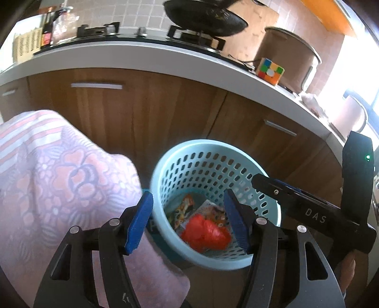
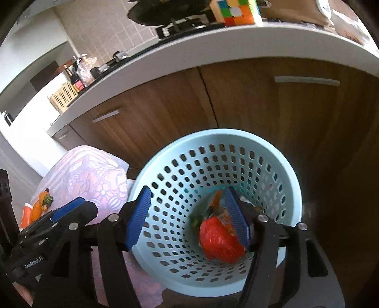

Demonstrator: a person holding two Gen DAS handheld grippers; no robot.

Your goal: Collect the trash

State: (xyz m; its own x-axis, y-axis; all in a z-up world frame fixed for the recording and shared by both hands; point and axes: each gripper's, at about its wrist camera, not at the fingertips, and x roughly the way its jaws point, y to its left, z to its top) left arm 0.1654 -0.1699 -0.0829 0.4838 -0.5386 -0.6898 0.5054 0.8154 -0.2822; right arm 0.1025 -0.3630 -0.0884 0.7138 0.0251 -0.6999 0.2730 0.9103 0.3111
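A light blue perforated basket (image 1: 165,165) (image 2: 165,165) stands on the floor by the wooden cabinets. Inside lie a crumpled red bag (image 1: 206,233) (image 2: 220,239) and colourful wrappers (image 1: 184,207) (image 2: 216,200). My left gripper (image 1: 188,222) is open and empty, with its jaws spread above the basket's near rim. My right gripper (image 2: 188,219) is open and empty over the basket's mouth; its body also shows at the right of the left wrist view (image 1: 305,206). The left gripper's blue tip shows at the lower left of the right wrist view (image 2: 71,208).
A pink patterned cloth (image 1: 59,180) (image 2: 94,180) covers something left of the basket. An orange toy (image 2: 41,203) lies on it. The counter (image 1: 142,59) above holds a wok (image 1: 206,19), a puzzle cube (image 1: 270,71) (image 2: 234,10) and a pot (image 1: 289,56).
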